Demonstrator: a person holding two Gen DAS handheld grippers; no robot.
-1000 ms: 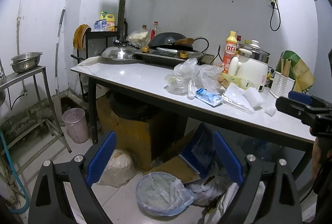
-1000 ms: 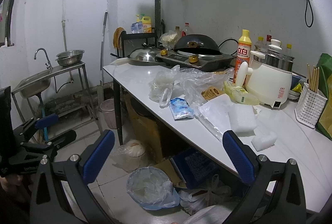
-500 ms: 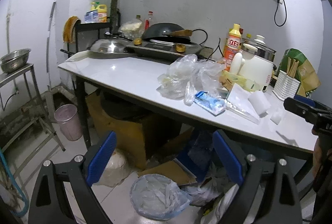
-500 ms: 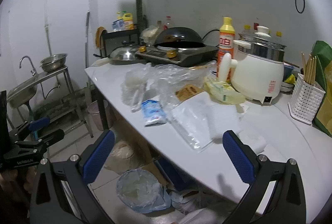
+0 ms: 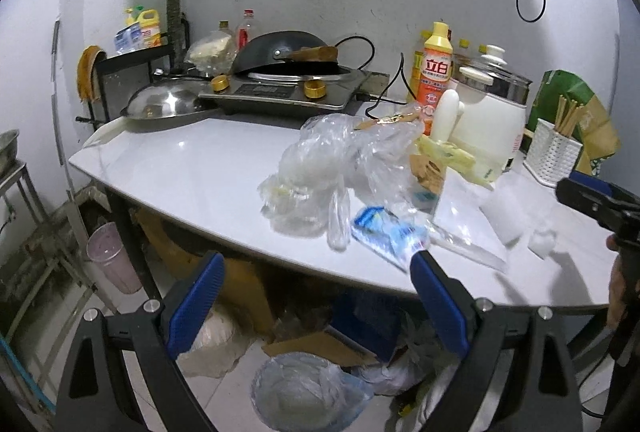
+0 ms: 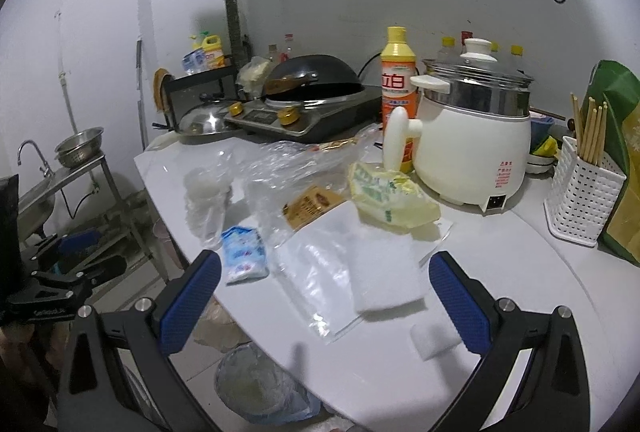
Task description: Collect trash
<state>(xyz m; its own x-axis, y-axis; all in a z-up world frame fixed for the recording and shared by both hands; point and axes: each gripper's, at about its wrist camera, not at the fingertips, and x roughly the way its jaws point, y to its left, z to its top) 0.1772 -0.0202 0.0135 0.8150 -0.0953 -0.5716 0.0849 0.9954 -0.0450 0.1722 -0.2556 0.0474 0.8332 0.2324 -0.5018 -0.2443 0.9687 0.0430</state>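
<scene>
Trash lies on the white table [image 5: 192, 171]: crumpled clear plastic bags [image 5: 336, 167], a blue-and-white wrapper [image 5: 386, 234] [image 6: 244, 252], a flat clear bag [image 6: 316, 284], a white foam block [image 6: 386, 276], a small foam piece [image 6: 434, 338], a yellow packet [image 6: 390, 197] and a brown wrapper [image 6: 314, 205]. My left gripper [image 5: 316, 296] is open, below the table's near edge in front of the wrapper. My right gripper [image 6: 326, 296] is open, low over the flat bag and foam block, holding nothing. A bin with a clear liner [image 5: 308, 392] stands on the floor under the table.
A white electric pot [image 6: 472, 151], an orange detergent bottle [image 6: 396, 83], a chopstick basket [image 6: 580, 195] and a green bag stand at the back right. A wok on a hob [image 5: 288, 87] and a steel lid sit behind. Boxes and bags crowd the floor under the table; a sink stand [image 6: 52, 183] is left.
Both grippers have risen and moved in toward the table; the trash pile now looks larger and closer. The right gripper has come over the table edge. Both stay open.
</scene>
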